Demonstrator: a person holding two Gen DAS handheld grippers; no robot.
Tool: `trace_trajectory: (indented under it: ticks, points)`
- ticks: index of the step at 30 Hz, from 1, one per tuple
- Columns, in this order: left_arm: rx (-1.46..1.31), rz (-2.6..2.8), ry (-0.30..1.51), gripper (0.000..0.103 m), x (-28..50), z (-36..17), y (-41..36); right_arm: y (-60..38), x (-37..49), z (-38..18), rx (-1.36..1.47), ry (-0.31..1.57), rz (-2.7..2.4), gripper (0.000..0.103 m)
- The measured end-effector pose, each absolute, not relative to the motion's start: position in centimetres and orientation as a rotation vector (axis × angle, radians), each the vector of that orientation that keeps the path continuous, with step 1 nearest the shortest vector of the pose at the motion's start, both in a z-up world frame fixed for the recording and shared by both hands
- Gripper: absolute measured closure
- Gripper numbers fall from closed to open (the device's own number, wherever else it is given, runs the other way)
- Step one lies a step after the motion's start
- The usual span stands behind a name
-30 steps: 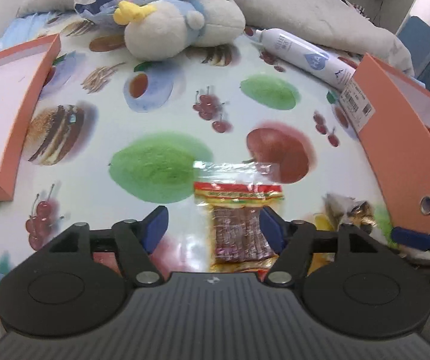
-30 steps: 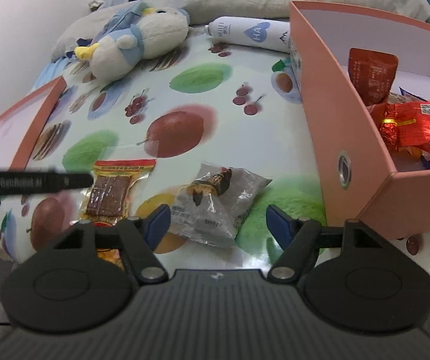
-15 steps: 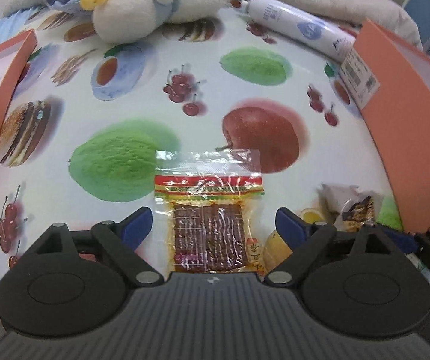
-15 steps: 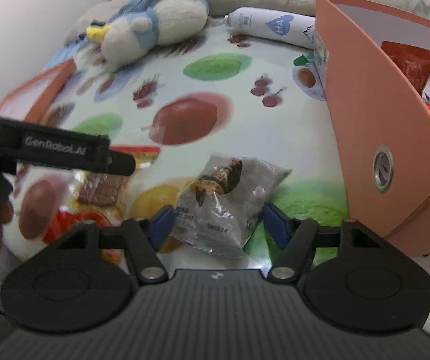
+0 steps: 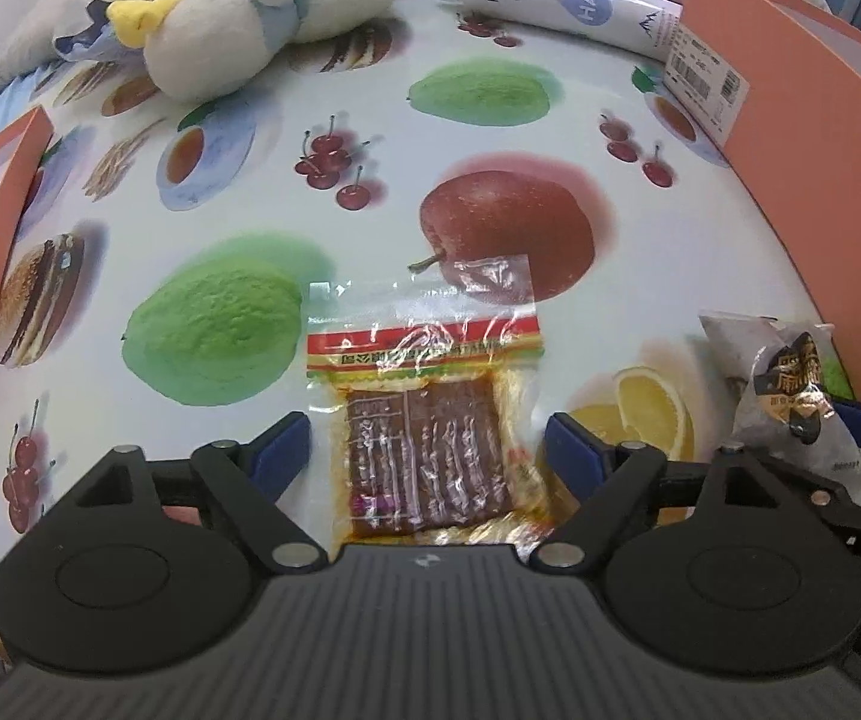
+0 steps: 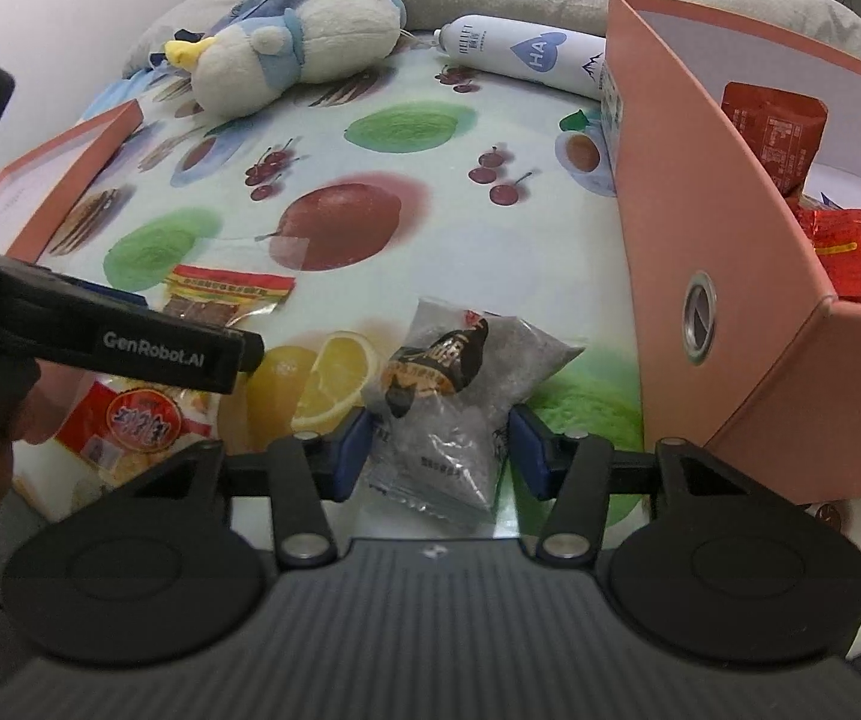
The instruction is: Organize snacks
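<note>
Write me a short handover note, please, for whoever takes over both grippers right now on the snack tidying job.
Left gripper: jaws closing, straddling the clear packet with the brown slab that lies flat on the fruit-print tablecloth; pads not yet on it.
Right gripper: jaws closing around the grey snack packet; the left pad looks at its edge, the right one seems clear.
Orange box on the right already holds several red packets.
Left to do: box these two, then the red-and-white packet at the near left edge.
The plush toy and white tube at the far side are not snacks.
</note>
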State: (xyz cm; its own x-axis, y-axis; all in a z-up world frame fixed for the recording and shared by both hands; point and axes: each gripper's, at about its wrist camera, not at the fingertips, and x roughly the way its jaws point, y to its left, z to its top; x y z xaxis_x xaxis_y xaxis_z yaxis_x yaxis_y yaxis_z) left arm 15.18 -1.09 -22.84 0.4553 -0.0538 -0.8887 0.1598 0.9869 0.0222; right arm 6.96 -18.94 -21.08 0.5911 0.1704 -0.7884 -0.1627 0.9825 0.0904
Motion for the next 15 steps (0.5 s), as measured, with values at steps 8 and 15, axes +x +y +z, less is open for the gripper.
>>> trace_trajectory:
  ticks: [8,15]
  points:
    - [0.118,-0.163,1.102,0.037,15.0,-22.2,-1.8,-19.0,6.9,-21.1,0.009,0.918,0.195,0.049]
    - [0.110,-0.185,1.087,0.048,14.6,-21.6,-2.0,-18.9,6.9,-20.7,0.002,0.920,0.195,0.051]
